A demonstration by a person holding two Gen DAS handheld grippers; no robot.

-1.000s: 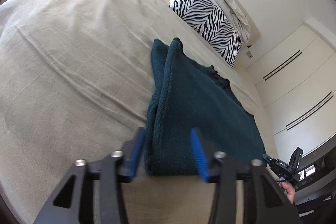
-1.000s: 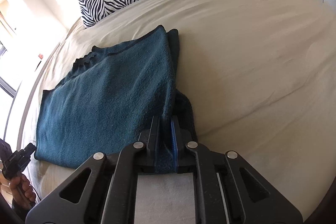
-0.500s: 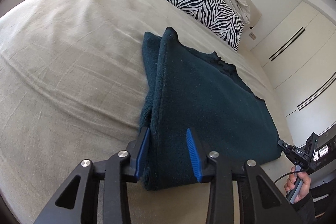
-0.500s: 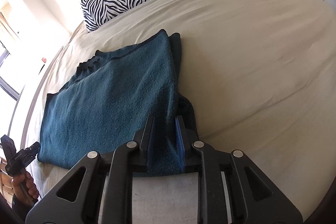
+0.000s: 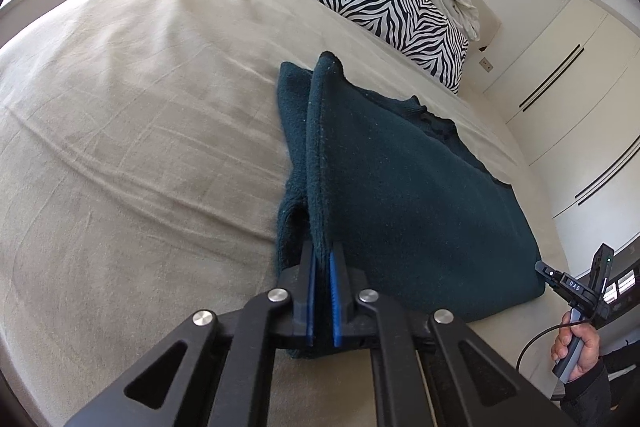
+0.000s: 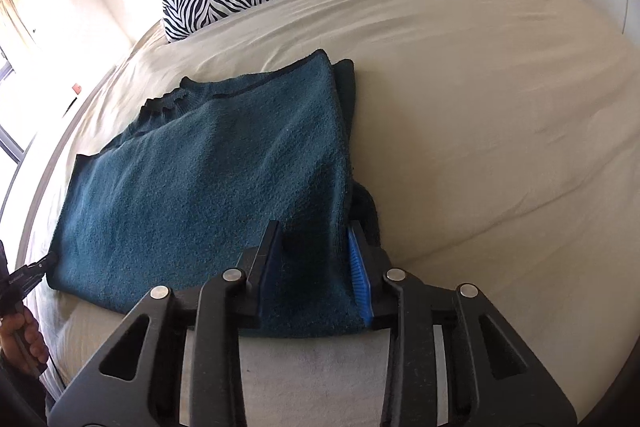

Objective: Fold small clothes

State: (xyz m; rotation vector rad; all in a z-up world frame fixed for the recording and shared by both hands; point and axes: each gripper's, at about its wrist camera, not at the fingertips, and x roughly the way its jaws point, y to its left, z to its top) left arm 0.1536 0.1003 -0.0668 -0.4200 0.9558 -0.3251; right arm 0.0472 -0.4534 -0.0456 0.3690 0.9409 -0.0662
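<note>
A dark teal knitted garment [image 5: 400, 195] lies flat on the bed, with one side edge folded over. In the left wrist view my left gripper [image 5: 322, 259] is shut on the near end of that raised fold, and the blue pads [image 5: 334, 291] pinch the fabric. In the right wrist view the garment [image 6: 200, 187] spreads to the left. My right gripper [image 6: 316, 243] straddles a thick bunch of its near corner. Its jaws are closing, and fabric fills the gap up against the blue pad [image 6: 360, 279].
The beige bed sheet [image 5: 140, 147] stretches wide around the garment. A zebra-print pillow [image 5: 392, 15] and crumpled white bedding lie at the headboard. White wardrobe doors [image 5: 580, 87] stand beyond. A hand holding a black device [image 5: 572, 291] is at the garment's far corner.
The left jaws have come together from wide open onto the fold's edge. The right jaws have spread from a tight pinch to a wider hold on more fabric.
</note>
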